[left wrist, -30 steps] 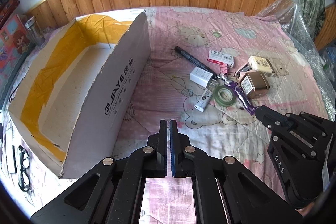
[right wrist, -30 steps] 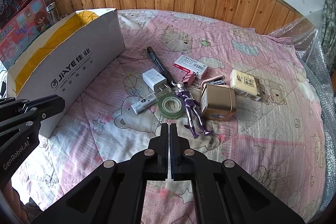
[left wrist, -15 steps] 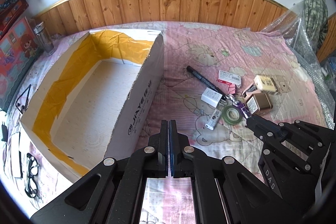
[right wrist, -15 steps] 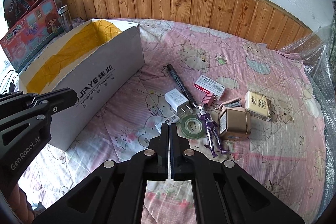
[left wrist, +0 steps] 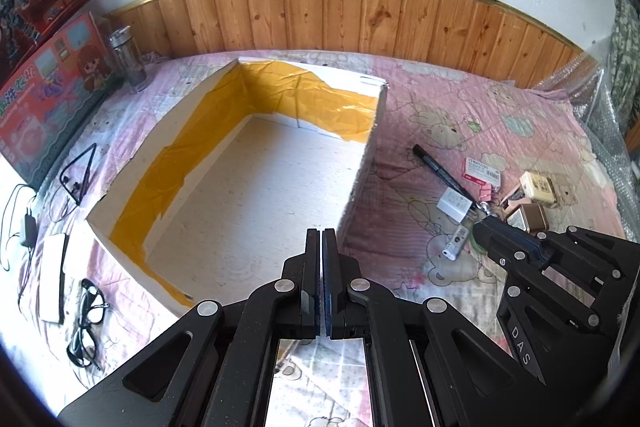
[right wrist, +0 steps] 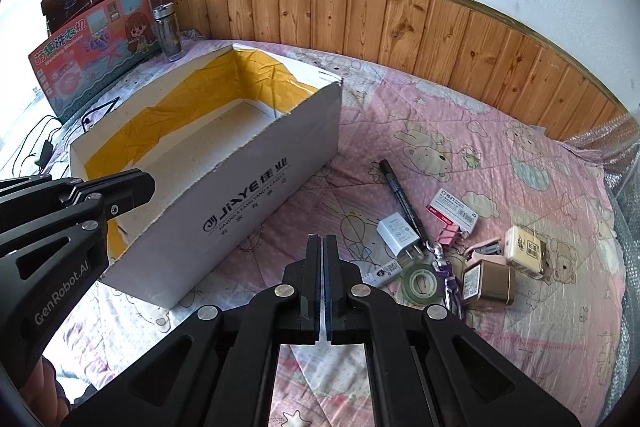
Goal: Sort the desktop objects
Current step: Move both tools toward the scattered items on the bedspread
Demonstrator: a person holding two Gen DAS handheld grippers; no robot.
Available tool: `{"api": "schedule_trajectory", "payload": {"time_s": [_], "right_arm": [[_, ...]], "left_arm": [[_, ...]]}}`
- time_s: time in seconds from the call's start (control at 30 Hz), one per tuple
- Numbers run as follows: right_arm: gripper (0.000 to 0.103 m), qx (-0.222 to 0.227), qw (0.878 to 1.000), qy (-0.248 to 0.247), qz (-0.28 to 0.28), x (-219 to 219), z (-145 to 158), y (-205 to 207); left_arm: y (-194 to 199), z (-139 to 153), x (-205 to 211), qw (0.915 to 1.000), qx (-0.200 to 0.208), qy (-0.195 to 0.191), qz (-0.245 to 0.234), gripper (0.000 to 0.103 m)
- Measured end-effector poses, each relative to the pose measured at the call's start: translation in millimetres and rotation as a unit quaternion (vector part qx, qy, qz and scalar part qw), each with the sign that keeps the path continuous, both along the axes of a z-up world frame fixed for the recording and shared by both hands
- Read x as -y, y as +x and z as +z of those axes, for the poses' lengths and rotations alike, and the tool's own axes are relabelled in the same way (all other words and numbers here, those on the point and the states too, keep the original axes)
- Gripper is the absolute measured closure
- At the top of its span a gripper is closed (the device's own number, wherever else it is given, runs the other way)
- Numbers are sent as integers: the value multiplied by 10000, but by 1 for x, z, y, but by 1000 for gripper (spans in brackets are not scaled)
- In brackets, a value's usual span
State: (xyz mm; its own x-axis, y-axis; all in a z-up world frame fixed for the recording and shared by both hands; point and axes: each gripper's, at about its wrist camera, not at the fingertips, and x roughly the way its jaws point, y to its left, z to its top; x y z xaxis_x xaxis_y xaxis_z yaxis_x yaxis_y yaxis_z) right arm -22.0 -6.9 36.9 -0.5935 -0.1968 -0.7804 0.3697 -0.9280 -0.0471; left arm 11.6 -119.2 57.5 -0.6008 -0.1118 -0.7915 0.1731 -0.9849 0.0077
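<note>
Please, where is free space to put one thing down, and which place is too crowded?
Free: the floor of the white box, bordered by its yellow-taped walls; the pink sheet between the box and the black marker. Crowded: the cluster around the tape roll and the gold tin.

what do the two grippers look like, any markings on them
Both are matte black two-finger grippers on angular linkage arms with cut-out slots and round silver pivot pins. The left gripper and the right gripper each show thin blue pads on the inner faces of their fingers. Seen from the side, the left one carries white "GenRobot.AI" lettering and the right one "DAS". No cables or sleeves show.
</note>
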Motion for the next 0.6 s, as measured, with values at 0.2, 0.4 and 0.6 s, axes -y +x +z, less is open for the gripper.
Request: {"api": "schedule_trajectory", "payload": {"time_s": [0.2, 0.4, 0.6], "right_arm": [[101, -30, 9998, 6, 191, 21, 3, 4], [101, 21, 9999, -19, 154, 19, -1, 6], [81, 114, 9998, -90, -125, -2, -8, 4]], "left_arm": [[9, 1, 16, 9998, 3, -19, 179, 101], [12, -1, 12, 9999, 58, -3, 112, 101], [12, 1, -6, 9992, -8, 247, -302, 98]]}}
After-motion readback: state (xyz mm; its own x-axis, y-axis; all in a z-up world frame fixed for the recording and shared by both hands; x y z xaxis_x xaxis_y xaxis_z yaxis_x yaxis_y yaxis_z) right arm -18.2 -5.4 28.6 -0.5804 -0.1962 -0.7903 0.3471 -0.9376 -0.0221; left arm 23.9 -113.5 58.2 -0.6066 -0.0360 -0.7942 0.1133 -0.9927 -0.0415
